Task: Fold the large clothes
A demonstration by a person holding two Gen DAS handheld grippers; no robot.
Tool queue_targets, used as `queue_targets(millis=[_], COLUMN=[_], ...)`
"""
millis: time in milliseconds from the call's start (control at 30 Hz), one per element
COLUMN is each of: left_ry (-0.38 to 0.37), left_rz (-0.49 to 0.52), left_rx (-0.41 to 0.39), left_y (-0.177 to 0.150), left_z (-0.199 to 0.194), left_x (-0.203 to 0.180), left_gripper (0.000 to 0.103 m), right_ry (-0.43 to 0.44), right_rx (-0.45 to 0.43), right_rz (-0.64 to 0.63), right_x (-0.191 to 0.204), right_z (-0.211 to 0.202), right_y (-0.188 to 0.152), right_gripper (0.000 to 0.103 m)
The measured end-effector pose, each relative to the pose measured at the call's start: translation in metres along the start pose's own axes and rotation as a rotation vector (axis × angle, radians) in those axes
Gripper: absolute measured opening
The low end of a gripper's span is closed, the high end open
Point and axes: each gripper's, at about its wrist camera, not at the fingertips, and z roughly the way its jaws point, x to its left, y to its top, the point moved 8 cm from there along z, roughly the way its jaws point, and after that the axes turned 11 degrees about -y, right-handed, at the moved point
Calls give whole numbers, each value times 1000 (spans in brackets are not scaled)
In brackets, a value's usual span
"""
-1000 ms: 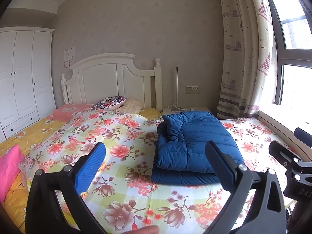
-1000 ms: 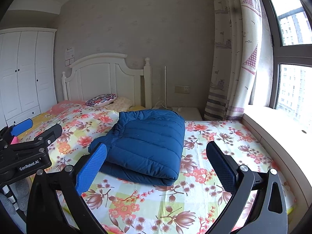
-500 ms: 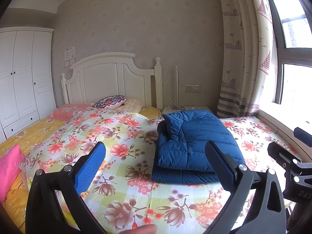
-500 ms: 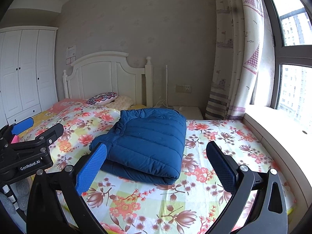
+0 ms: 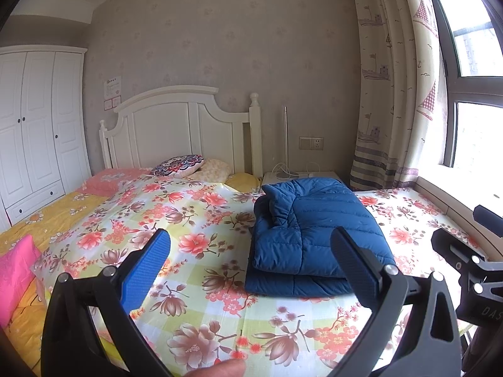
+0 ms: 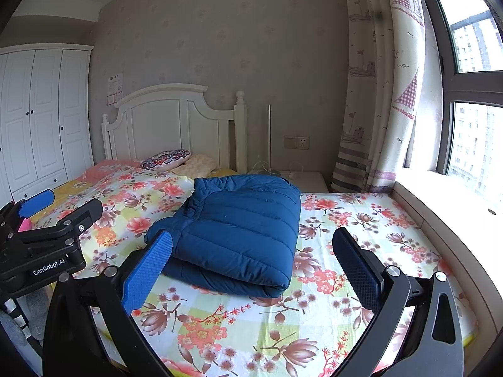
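Bedroom scene, floral sheet (image 5: 201, 220) covered the bed, beige wallpaper behind. Left gripper (image 5: 251, 251) was released, jaws spread wide, nothing between them, hovering over the near part of the bed. One finger showed a blue textured pad (image 5: 146, 270), the other a black one (image 5: 355, 270). Right gripper (image 6: 251, 251) likewise spread wide and empty, held above the sheet, same blue/black pads. Each gripper showed at the edge of the other's view: right one at the far right of the left wrist view, left one at the far left of the right wrist view with "GenRobot.AI" lettering.

Blue puffer jacket (image 5: 314, 235) lay folded into a thick rectangular bundle on the sheet, beyond both grippers, touching neither. In the right wrist view the jacket (image 6: 239, 229) sat just past the blue pad, folded edge toward the camera. A fingertip (image 5: 220, 369) peeked at the bottom edge of the left wrist view.

Farther out: patterned cushion (image 5: 179, 166) and a pale pillow (image 5: 213, 171) near the white headboard (image 5: 176, 125), pink pillow (image 5: 15, 270) at near left, white wardrobe (image 5: 37, 125) on the left wall, white nightstand (image 5: 301, 177) beside the bed, patterned curtain (image 5: 393, 78) and window (image 5: 471, 94) on the right.
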Motion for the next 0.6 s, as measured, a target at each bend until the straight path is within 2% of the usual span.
queue_targets(millis=[267,400,433,500,600], left_ry=[3,-34,-44,-77,-24], left_rz=[9,19,22,16,-32], left_rx=[-18,0,11,92,185], left_y=[3,-3,-4,-9,-12], left_z=[-3,10,16,43,87], left_x=[-1,-7,-7,1,43], left_gripper=[101,101,101,101,101], right_ry=[3,-2,-2,-5,3], right_rx=[12,39,50,77,130], right_rz=[-2,0,3,11,52], right_x=[1,-2,-4,-14,-57], right_z=[4,16,23,40,81], right_y=[-4,-13,-16,-20,-18], right_gripper=[98,98,98,98,98])
